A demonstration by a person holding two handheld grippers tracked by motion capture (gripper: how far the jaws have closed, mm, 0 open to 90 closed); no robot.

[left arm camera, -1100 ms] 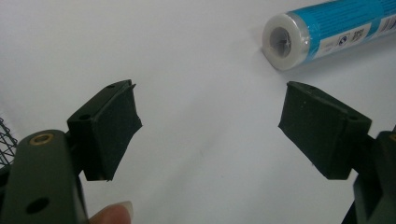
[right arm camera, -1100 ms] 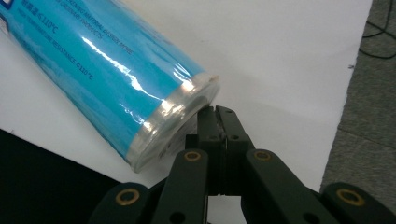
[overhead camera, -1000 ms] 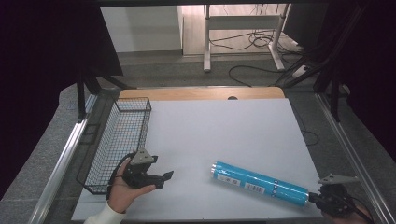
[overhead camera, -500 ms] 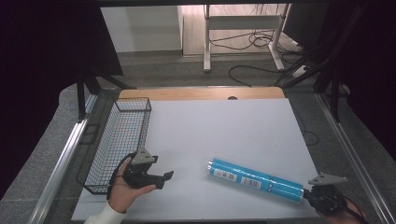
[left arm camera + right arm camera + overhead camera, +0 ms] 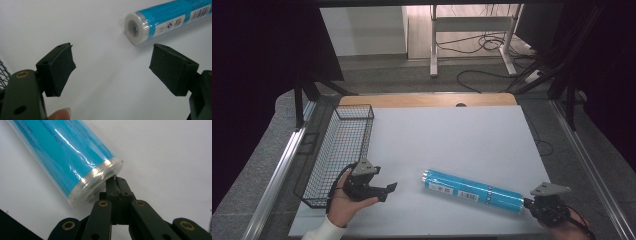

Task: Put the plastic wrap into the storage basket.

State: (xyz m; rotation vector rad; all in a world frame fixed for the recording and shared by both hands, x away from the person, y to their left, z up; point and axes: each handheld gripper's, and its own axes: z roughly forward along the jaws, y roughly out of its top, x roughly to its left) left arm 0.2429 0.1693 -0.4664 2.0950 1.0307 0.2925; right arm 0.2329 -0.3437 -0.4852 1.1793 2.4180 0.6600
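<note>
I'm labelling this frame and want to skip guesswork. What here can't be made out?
- Print on the blue roll: too small in the high view, cut off by the edge in both gripper views.
- What the right hand-held gripper pinches: its shut jaws touch the roll's end, which hides the contact.
- Wire basket in the left gripper view: cut off at the left edge.

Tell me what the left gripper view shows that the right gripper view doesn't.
Left gripper view: the left gripper open, wire basket mesh at the edge, a fingertip, and the blue roll's hollow near end. Right gripper view: the right gripper shut against the roll's other end. Both: the roll lying on the white table.
</note>
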